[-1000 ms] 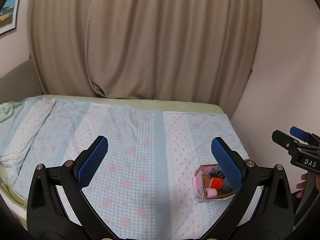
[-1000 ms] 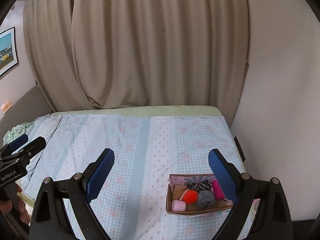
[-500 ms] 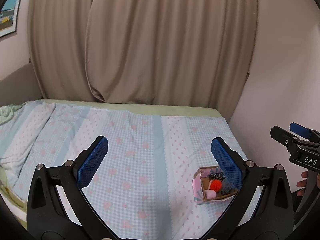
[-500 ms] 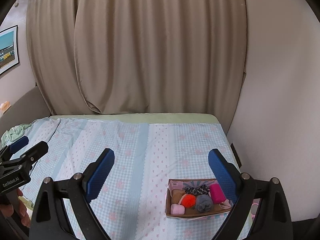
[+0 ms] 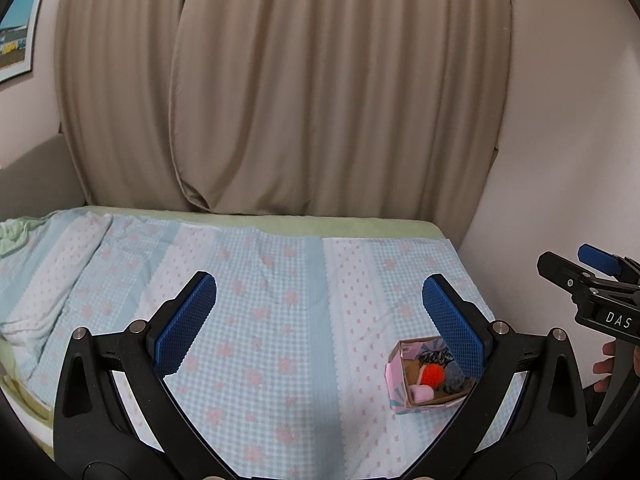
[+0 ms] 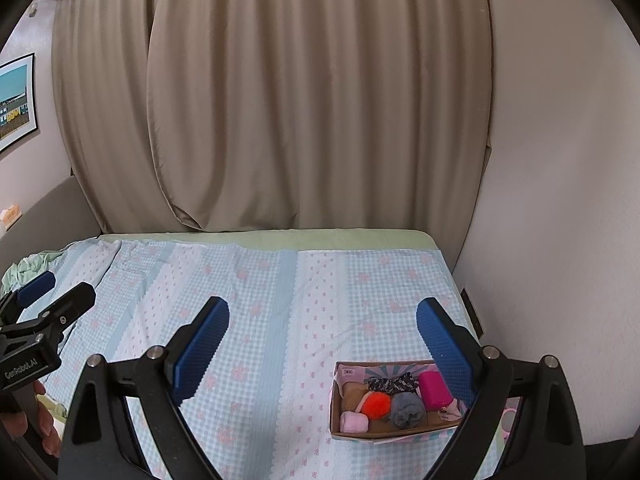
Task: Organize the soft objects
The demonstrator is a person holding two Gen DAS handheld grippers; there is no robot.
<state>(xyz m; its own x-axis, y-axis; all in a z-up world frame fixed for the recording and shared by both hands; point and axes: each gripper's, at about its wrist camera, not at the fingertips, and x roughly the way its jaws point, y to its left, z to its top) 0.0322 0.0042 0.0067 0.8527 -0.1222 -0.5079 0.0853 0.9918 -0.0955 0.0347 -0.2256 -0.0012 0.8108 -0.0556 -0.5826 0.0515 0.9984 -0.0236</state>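
Both grippers, left gripper (image 5: 318, 312) and right gripper (image 6: 322, 338), hover empty, jaws wide apart; the cardboard box (image 6: 396, 434) beside the right jaws already gathers the soft objects (image 6: 406, 408).

Home bedroom. A bed (image 6: 280, 320) with a blue gingham floral sheet (image 5: 260, 320) over a green mattress cover stood against closed beige curtains (image 6: 300, 100). A framed picture (image 6: 14, 104) hung on the left wall, and a padded headboard (image 5: 36, 176) sat at left.
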